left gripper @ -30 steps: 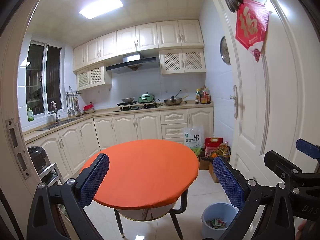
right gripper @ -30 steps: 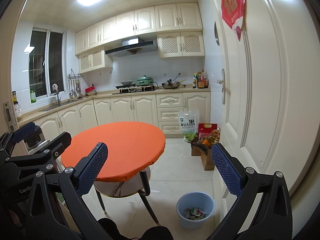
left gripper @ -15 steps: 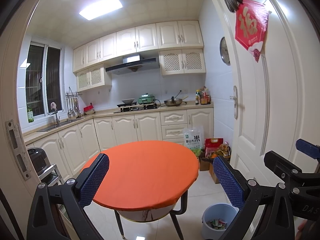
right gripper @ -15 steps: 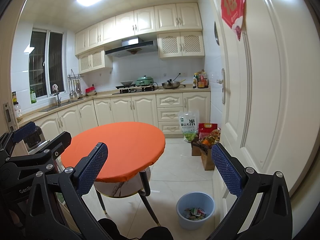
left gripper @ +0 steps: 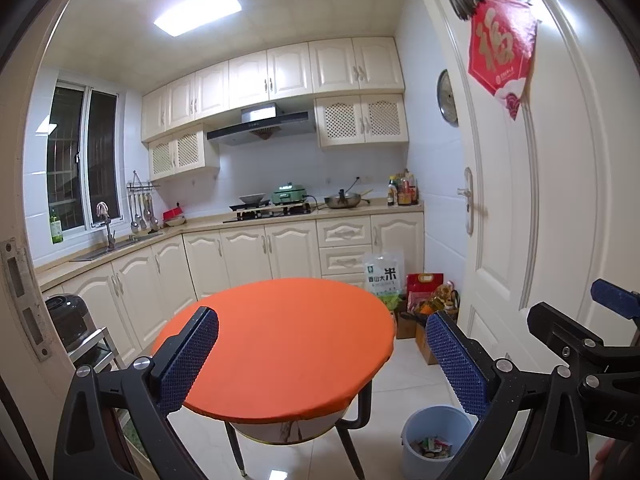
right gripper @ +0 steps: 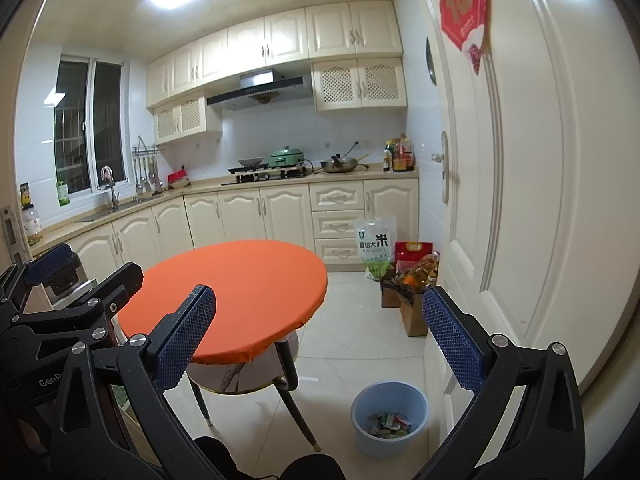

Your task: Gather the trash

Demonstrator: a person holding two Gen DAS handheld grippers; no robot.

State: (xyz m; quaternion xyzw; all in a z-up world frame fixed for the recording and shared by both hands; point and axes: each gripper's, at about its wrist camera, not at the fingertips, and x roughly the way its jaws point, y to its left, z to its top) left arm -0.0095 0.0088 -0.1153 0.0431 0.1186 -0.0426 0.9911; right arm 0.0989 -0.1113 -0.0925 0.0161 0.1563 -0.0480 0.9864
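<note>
**Trash in the bin, nothing left on the table**

Looks close to done, or all done. Down on the pale tiled floor (right gripper: pixel 352 344), beside the white door (right gripper: pixel 520 200) and next to the table's dark legs, stands the small round light-blue plastic bin (right gripper: pixel 389 418). Inside the bin, a little heap of bright crumpled wrappers (right gripper: pixel 388 424), well below the rim. Same bin in the left view too (left gripper: pixel 436 440), with the same wrappers at the bottom.

On the round table with the flat orange cover (right gripper: pixel 228 292): nothing at all. No scraps, no paper, no cups. Bare from edge to edge in both views. No loose trash to spot on the open floor either, though the part under the table and the bottom corners stay hidden.

Left gripper (left gripper: pixel 322 354): blue bumpy pads spread wide, nothing between. Right gripper (right gripper: pixel 320 338): also spread wide, also holding nothing. Both held up high, near each other, facing the kitchen, well apart from the table and the bin.

By the door, a white bag of rice (right gripper: pixel 374 246), a red bag (right gripper: pixel 414 254) and brown cardboard boxes (right gripper: pixel 408 304) with bottles. Likely food and not trash, so best left alone.

What may be left, as a guess: a last look around for small bits on the floor. Otherwise, nothing more to pick up.
</note>
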